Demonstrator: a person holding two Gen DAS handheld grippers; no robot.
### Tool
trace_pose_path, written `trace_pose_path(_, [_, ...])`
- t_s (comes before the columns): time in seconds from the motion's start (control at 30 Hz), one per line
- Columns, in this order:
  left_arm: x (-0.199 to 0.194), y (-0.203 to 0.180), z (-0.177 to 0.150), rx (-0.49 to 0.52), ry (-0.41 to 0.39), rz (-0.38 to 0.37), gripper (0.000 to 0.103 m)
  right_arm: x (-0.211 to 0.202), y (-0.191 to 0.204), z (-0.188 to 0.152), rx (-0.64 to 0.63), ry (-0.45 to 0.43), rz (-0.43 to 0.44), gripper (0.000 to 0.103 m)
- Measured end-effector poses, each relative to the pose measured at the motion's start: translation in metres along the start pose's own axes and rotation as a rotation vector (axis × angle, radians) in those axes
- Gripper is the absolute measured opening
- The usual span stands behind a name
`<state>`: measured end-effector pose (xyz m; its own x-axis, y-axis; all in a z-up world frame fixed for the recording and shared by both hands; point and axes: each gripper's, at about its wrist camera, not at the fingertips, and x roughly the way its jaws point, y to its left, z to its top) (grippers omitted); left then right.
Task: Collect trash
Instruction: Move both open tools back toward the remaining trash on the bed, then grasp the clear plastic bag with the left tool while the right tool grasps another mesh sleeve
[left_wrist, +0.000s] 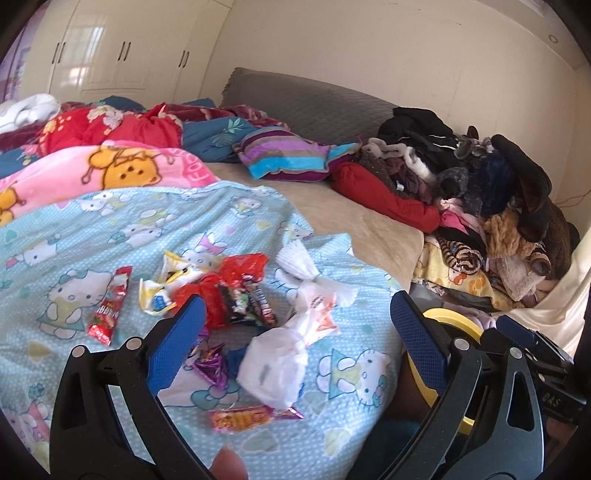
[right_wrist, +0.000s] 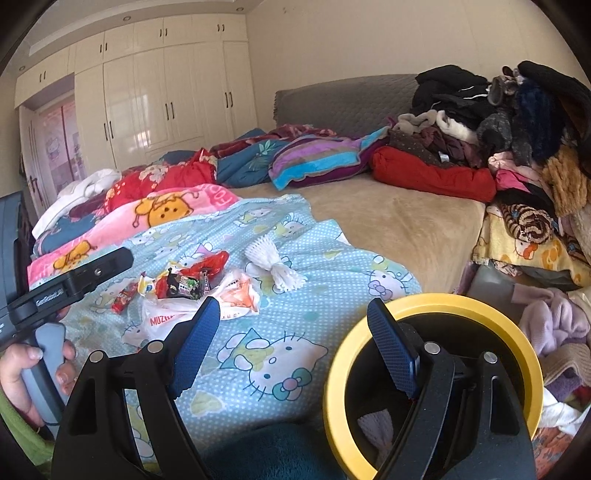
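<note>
barely begun: wrappers (left_wrist: 229, 291) lie on the quilt (left_wrist: 110, 236), bin (right_wrist: 432, 369) near, both left gripper (left_wrist: 295, 325) and right gripper (right_wrist: 295, 328) spread and empty

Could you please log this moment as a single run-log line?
phase: approach | left tool: open, over wrapper pile | right tool: open, empty | yellow-rimmed bin: beside bed | trash: uncollected
</note>
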<state>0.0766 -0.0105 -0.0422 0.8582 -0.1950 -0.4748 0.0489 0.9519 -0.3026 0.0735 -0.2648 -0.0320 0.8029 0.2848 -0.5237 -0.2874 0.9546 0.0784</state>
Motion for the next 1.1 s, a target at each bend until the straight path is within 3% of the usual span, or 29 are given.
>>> trace_pose_path(0.63, [0.028, 0.034, -0.025, -0.023, 0.113, -0.004, 0.092, 0.113, 0.001, 0.026, 0.001, 0.138, -0.002, 0.079])
trace_pose_path(0.83, [0.037, 0.031, -0.027, -0.002, 0.14, -0.032, 0.079, 0.16, -0.009, 0.032, -0.001, 0.219, -0.011, 0.079])
trace_pose_path(1.1, [0.051, 0.029, -0.031, 0.016, 0.182, -0.047, 0.069, 0.216, -0.011, 0.034, 0.02, 0.343, 0.033, 0.061])
